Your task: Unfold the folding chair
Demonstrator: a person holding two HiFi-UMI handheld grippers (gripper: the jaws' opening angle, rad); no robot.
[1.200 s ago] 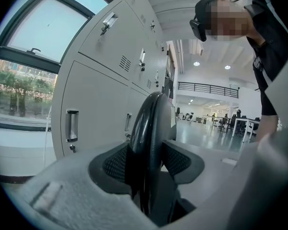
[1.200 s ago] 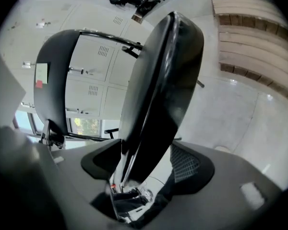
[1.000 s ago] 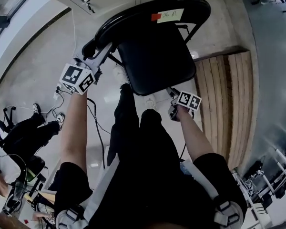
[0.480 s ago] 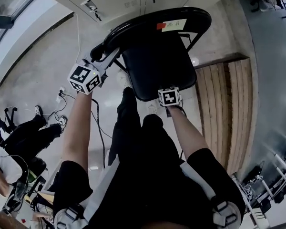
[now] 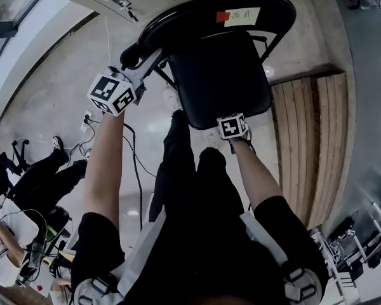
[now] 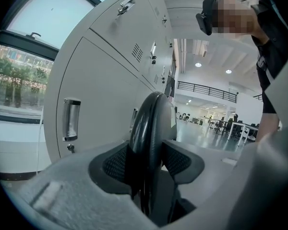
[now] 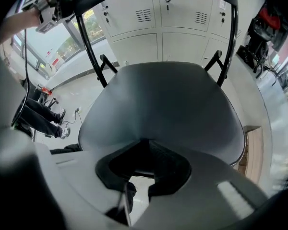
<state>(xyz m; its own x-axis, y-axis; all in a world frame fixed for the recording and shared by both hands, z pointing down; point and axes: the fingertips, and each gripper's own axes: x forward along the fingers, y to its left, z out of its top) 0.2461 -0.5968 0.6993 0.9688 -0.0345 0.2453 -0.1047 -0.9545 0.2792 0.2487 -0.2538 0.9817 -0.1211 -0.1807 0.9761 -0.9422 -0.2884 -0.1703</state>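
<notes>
Looks well along. Folding chair (image 5: 222, 62) standing on the floor (image 5: 57, 100) straight ahead of the person, in front of grey lockers (image 6: 101, 80), backrest (image 5: 197, 14) up and seat (image 7: 163, 109) swung down away from it, broad face upward. Probably close to fully open; no telling from here whether the legs are spread to their stop. Left to do, at a guess: press the seat flat, check the stance, let go.

Left tool (image 6: 145, 164) clamped on the curved rim of the backrest, both pads against the black tube. Right tool (image 7: 143, 163) pointing steeply down at the front lip of the seat, jaws just closed in and pinching that lip between the pads.

Around it, a big bright hall: lockers close behind the chair, a window (image 6: 33, 32) beside them. Underfoot, pale polished concrete, with a strip of wooden boards (image 5: 305, 145) just right of the chair. Off to the left, well apart, another person's legs (image 5: 41, 173). Smaller: a black cable (image 5: 134, 164) trailing over the floor, and a yellow label (image 5: 238, 16) with a red tab on the backrest.
</notes>
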